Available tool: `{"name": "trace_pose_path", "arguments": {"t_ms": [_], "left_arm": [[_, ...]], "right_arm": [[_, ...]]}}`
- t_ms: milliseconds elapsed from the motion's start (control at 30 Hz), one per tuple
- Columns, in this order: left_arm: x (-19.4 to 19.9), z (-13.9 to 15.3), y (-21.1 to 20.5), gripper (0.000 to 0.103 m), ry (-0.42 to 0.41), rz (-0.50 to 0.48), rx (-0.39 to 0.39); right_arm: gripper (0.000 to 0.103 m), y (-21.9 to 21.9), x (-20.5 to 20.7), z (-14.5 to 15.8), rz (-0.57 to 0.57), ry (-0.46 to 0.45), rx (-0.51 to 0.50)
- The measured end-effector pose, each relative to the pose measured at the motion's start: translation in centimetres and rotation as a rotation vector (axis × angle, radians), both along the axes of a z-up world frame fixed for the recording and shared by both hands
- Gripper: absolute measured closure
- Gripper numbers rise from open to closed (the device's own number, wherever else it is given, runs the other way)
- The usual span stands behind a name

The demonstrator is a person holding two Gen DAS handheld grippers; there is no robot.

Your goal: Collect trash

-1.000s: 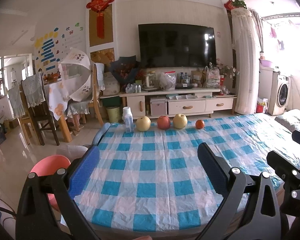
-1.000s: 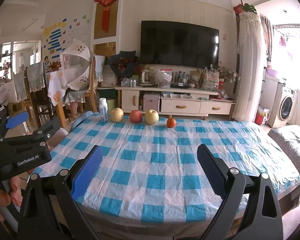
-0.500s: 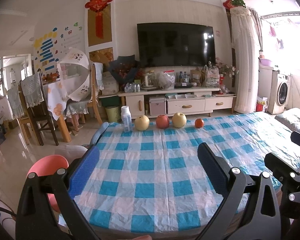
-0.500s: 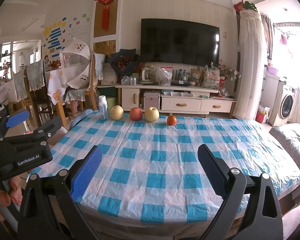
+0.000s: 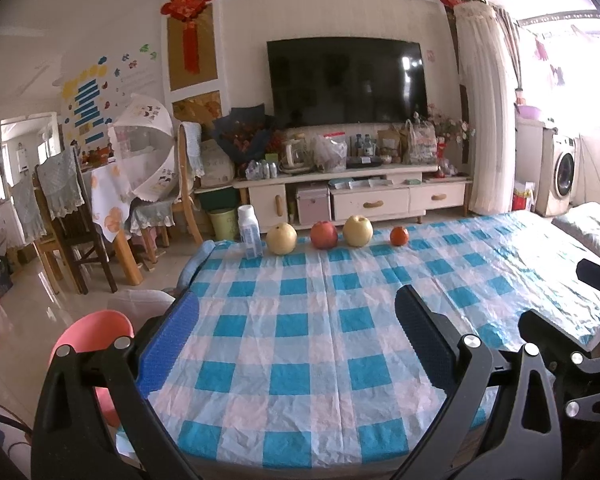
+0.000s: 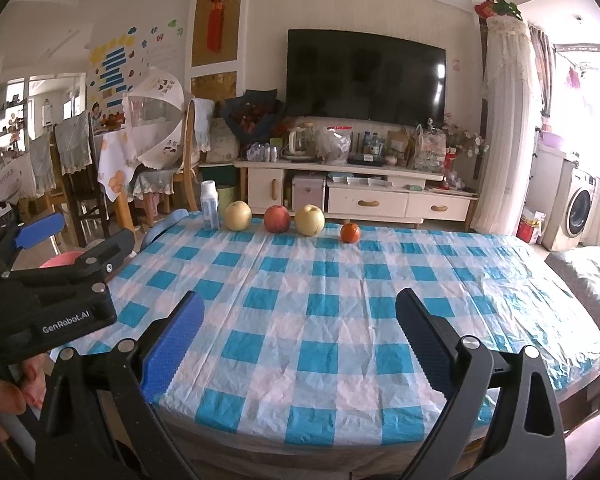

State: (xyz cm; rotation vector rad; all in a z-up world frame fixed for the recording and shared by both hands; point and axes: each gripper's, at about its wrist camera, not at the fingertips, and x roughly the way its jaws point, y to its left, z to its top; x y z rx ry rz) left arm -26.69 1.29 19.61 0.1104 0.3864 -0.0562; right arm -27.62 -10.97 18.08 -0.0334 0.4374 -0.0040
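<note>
A table under a blue-and-white checked cloth fills both views. Along its far edge stand a small white plastic bottle, a yellow pear, a red apple, a second yellow pear and a small orange. My left gripper hovers open over the near edge, holding nothing. My right gripper is likewise open and holding nothing, well short of the row.
A pink stool stands on the floor left of the table. Dining chairs and a covered table are farther left. A TV cabinet lines the back wall, a green bin beside it. A washing machine is at right.
Both views have shifted slightly, with the fruit row sitting a little higher in the frames. Both grippers stay open and nothing was taken hold of.
</note>
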Motion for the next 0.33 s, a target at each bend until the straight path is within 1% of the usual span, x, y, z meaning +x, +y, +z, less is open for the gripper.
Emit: {"name": "trace_pose_path", "arguments": {"t_ms": [100, 200, 333], "left_arm": [[1.4, -1.4, 0.0, 0.004, 0.032, -0.005, -0.002], [3.5, -2.9, -0.1, 0.004, 0.074, 0.013, 0.0], [7.4, -5.5, -0.2, 0.004, 0.172, 0.031, -0.04]], "right_arm": [[0.008, -0.4, 1.4, -1.1, -0.001, 0.032, 0.014], [0.008, -1.3, 3.7, -2.6, -0.006, 0.084, 0.056], [0.008, -2.7, 8.1, -5.4, -0.037, 0.168, 0.083]]}}
